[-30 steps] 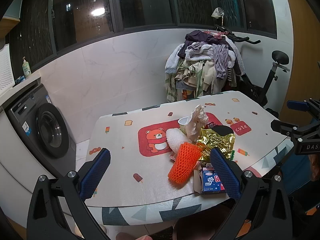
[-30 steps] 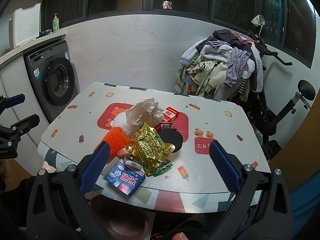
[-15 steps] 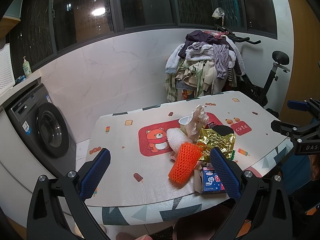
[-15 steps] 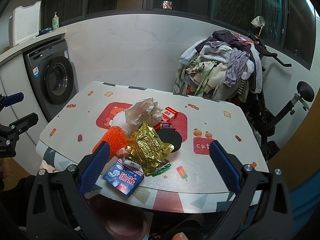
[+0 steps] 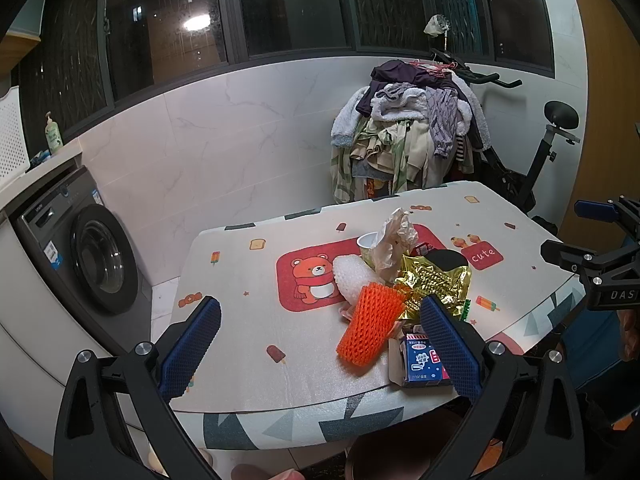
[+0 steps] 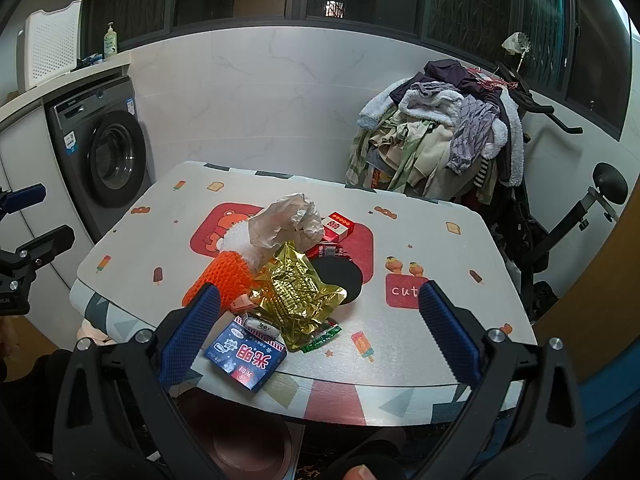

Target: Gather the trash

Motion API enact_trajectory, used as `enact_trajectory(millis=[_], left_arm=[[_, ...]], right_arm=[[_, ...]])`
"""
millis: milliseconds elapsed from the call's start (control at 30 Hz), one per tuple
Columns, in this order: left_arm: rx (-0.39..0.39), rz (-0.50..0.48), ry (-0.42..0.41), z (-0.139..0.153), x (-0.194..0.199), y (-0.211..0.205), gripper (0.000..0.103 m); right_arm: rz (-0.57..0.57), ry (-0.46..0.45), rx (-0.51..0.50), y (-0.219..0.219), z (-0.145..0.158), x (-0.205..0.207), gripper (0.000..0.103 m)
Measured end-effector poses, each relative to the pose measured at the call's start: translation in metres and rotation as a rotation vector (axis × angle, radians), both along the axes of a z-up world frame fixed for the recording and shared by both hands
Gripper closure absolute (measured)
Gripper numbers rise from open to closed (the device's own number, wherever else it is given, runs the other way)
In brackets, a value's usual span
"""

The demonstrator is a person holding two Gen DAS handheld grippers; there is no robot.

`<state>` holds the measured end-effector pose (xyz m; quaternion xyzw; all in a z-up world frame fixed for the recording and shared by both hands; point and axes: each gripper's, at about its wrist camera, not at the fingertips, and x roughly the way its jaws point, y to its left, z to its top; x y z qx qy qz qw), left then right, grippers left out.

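Currently, handling: trash pile [image 6: 280, 276] likely light, crinkly, soft; take the gold foil bag [image 6: 298, 292] by an edge.
Look: orange foam net [image 5: 370, 328], blue carton [image 6: 246, 354], crumpled plastic.
Place: ahead of both grippers, on table [image 6: 440, 248].
Left gripper [image 5: 320, 344]: spread wide, empty.
Right gripper [image 6: 318, 330]: spread wide, empty.

Indoor light is dim and cool, falling from above; a ceiling lamp shows as a bright reflected spot in the dark window glass [image 5: 198, 22] far ahead of the open jaws. Glare glints off the gold foil wrapper [image 6: 298, 290] between them. Fisheye bending curves the edges, corners go black, and focus stays sharp
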<state>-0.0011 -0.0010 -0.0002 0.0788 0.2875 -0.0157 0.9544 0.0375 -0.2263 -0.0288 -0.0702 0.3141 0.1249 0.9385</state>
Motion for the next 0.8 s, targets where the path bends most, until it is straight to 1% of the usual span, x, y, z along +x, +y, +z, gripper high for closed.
enact_trajectory(millis=[800], left_arm=[[-0.001, 0.000, 0.001, 0.0000, 0.0002, 0.0000, 0.005]], right_arm=[[-0.006, -0.001, -0.010, -0.0007, -0.0019, -0.0024, 0.006]])
